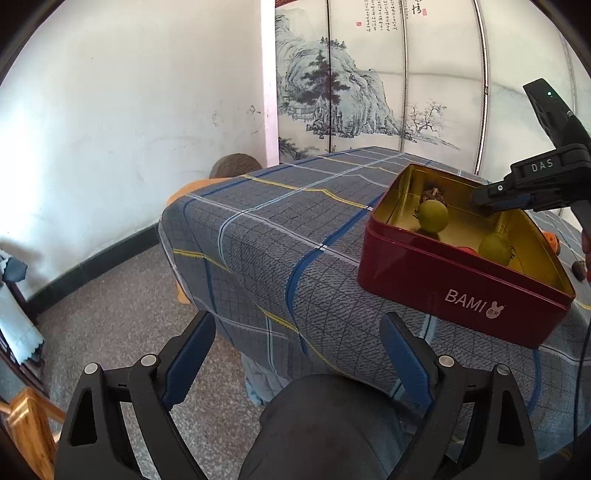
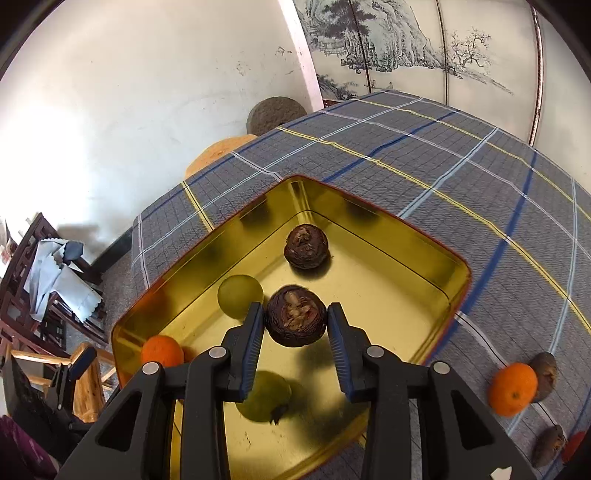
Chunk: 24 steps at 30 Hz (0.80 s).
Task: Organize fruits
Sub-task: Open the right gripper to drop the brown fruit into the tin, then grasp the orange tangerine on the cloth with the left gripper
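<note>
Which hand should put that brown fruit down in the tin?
Right. The right gripper is over the tin with the brown fruit between its fingers; the left gripper hangs empty off the table's edge.

A grey plaid tablecloth (image 1: 280, 236) is covering the table. A painted landscape screen (image 1: 369, 85) is standing behind it, a round stone disc (image 2: 275, 114) leaning against the white wall (image 1: 129, 110)

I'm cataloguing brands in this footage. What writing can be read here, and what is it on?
"BAMI", white letters beside a small rabbit logo, on the red side of the tin.
"DAS", raised letters on the right gripper.
Tiny characters inside the rabbit logo: too small to read.
Columns of Chinese calligraphy and red seals on the painted screen: too small to read.
Right wrist view: no readable text.
</note>
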### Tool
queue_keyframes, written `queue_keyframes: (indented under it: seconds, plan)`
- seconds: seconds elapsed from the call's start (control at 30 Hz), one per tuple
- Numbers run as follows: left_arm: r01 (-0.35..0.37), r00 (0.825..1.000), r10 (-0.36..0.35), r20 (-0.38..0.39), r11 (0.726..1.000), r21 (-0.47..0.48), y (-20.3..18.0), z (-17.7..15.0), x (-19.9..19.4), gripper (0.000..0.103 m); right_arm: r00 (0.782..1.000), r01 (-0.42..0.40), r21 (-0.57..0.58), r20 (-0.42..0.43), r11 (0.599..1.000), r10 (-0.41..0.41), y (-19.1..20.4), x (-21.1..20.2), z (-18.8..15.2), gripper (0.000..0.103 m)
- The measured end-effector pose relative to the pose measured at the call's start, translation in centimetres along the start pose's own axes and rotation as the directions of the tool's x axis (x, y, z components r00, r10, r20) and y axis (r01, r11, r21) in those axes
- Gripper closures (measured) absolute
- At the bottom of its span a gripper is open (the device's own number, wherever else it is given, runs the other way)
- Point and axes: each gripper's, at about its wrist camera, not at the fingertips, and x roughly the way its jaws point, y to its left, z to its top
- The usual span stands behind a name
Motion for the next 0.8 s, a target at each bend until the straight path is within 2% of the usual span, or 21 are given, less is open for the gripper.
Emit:
queue_keyframes:
  seconds: [0.1,0.17,0.3,0.37,0.43,0.5,0.57,0.6,0.67,0.73,0.77,0.8]
  plan:
    - [0.006,1.000,-0.006,-0.007,1.000,-0.009,0.3,0.1,0.3,0.012,1.000,-0.007,0.010,0.011,1.000,0.007,0.2,0.2,0.4,0.069]
    - [0.006,1.000,-0.006,-0.009,1.000,-0.009,0.3,0.1,0.3,0.012,0.999,-0.009,0.030,0.045,1.000,0.008,0.0,-0.8,0.3,0.062]
    - [0.003,1.000,-0.003,-0.005,1.000,0.004,0.1,0.2,0.2,0.010,0.985,0.013,0.093,0.173,0.996,-0.029,-1.8,-5.4,-1.6,0.028]
    - [0.015,1.000,-0.015,0.003,1.000,0.017,-0.1,0.1,-0.1,0.010,0.965,0.080,0.149,0.238,0.986,-0.114,-3.9,-9.1,-4.7,0.022]
    - [0.042,0.999,-0.042,0.012,0.998,0.036,-0.5,0.2,-0.2,0.010,0.943,0.156,0.213,0.260,0.965,-0.210,-6.5,-12.0,-7.9,0.004]
    - [0.075,0.997,-0.077,0.032,0.995,0.064,-1.0,0.2,-0.7,0.010,0.924,0.224,0.261,0.251,0.939,-0.290,-9.0,-14.4,-10.7,0.001]
    - [0.095,0.993,-0.102,0.062,0.990,0.102,-1.7,0.2,-1.6,0.010,0.910,0.310,0.313,0.176,0.898,-0.376,-12.2,-16.9,-14.1,0.001]
    - [0.107,0.989,-0.120,0.083,0.985,0.139,-2.4,0.4,-2.4,0.010,0.891,0.374,0.324,0.133,0.869,-0.433,-13.5,-17.7,-15.3,0.001]
    - [0.139,0.982,-0.160,0.098,0.972,0.191,-3.6,1.2,-3.6,0.010,0.835,0.502,0.335,0.052,0.797,-0.548,-16.0,-19.9,-18.4,0.001]
    - [0.239,0.957,-0.270,0.102,0.940,0.244,-5.5,3.2,-5.4,0.010,0.807,0.550,0.364,0.004,0.752,-0.591,-18.2,-21.5,-20.8,0.001]
    - [0.279,0.946,-0.311,0.096,0.926,0.254,-6.2,4.1,-5.9,0.010,0.782,0.588,0.374,-0.034,0.717,-0.623,-19.3,-21.9,-21.8,0.000]
    - [0.353,0.920,-0.385,0.075,0.896,0.268,-7.5,5.5,-6.5,0.010,0.758,0.621,0.379,-0.070,0.686,-0.648,-20.3,-22.1,-22.6,0.000]
